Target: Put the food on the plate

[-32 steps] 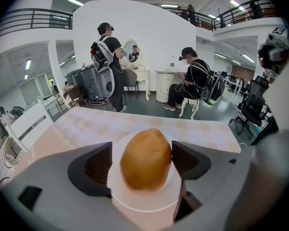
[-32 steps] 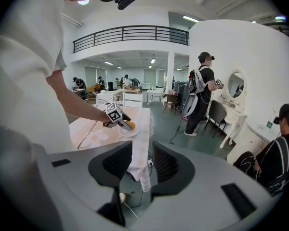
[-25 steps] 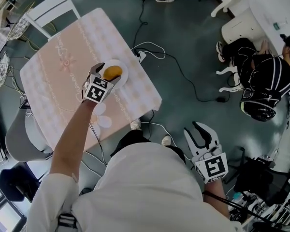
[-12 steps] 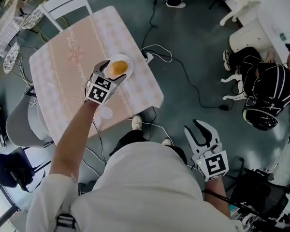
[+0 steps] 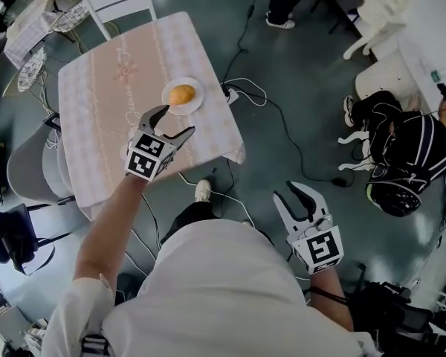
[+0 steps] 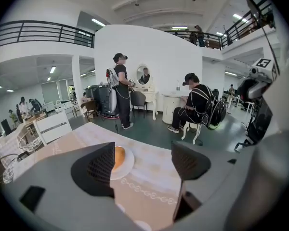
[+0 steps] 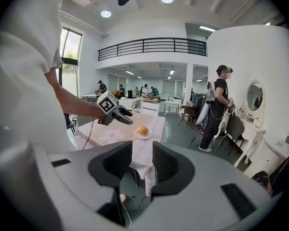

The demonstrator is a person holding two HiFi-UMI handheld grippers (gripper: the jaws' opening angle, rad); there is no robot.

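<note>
A round orange bun lies on a small white plate near the right edge of the pink-clothed table. My left gripper hovers over the table just short of the plate, open and empty. In the left gripper view the bun and plate peek out beside the left jaw, ahead of the left gripper. My right gripper hangs low at my right side over the floor, away from the table, open with nothing in it. The right gripper view shows the plated bun far off beyond the right gripper.
A white chair stands at the table's far end and a grey chair at its left. Cables trail over the floor right of the table. A seated person in black is at the far right.
My left gripper has drawn back from the plate toward me, and the bun stays on the plate. The right gripper has barely moved.
</note>
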